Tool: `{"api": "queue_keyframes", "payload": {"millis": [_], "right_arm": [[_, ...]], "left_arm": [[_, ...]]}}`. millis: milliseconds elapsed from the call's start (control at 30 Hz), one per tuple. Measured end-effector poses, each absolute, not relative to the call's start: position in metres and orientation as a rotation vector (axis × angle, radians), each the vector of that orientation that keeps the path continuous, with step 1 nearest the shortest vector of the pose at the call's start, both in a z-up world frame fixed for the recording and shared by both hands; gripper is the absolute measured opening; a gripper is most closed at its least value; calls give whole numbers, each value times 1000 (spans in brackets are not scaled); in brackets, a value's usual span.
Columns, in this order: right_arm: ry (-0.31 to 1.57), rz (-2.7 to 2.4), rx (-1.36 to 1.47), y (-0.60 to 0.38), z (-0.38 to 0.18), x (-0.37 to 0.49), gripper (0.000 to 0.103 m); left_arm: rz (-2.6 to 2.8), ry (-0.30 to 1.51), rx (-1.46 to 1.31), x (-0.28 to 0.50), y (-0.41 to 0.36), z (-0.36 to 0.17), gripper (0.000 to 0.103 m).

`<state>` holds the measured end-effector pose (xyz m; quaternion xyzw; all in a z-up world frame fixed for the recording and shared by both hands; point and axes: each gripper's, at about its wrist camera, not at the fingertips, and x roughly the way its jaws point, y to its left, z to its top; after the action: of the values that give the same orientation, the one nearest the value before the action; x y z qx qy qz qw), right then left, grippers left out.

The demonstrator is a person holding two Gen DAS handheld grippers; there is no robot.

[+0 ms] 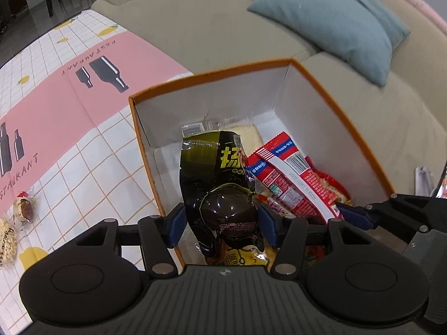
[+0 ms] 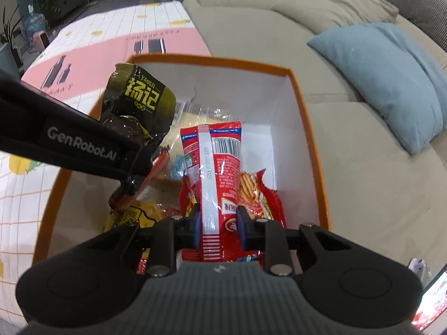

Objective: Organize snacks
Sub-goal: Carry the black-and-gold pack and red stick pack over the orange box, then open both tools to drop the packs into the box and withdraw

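Observation:
An orange-rimmed box (image 1: 315, 83) with white inner walls (image 2: 310, 128) stands on the tablecloth and holds several snack packs. My left gripper (image 1: 222, 223) is shut on a black and olive snack pack (image 1: 220, 178), held over the left part of the box. That pack (image 2: 139, 100) and the left gripper's arm (image 2: 81, 142) also show in the right wrist view. My right gripper (image 2: 218, 226) is shut on a red snack pack (image 2: 215, 167) with a white seam, above the box's right part. The red pack (image 1: 290, 178) is seen beside the black one.
A pink and white checked tablecloth (image 1: 69, 106) covers the table. Two small wrapped snacks (image 1: 25, 209) lie on it at the left. A beige sofa (image 1: 195, 19) with a blue cushion (image 1: 335, 19) stands just behind the box.

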<state>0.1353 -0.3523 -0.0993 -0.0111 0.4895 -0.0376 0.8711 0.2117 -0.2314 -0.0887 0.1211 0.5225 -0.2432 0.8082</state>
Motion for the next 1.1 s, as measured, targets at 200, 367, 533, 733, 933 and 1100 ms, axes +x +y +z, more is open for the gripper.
{"api": "queue_keyframes", "payload": {"millis": [200, 367, 533, 733, 933, 1100], "right_arm": [[1050, -71, -39, -351, -105, 145, 25], [1069, -75, -59, -352, -111, 155, 28], [1072, -74, -69, -351, -112, 155, 31], [1054, -75, -91, -347, -103, 153, 37], [1029, -86, -143, -337, -90, 153, 56], [966, -108, -177, -329, -69, 147, 60]], "left_arm": [[-519, 1124, 312, 215, -242, -95, 63], [-516, 1145, 332, 218, -247, -101, 63], [-524, 1154, 340, 218, -248, -101, 64], [-531, 1156, 320, 218, -243, -95, 58], [-536, 1124, 288, 214, -230, -77, 58], [-520, 1086, 239, 208, -210, -59, 58]]}}
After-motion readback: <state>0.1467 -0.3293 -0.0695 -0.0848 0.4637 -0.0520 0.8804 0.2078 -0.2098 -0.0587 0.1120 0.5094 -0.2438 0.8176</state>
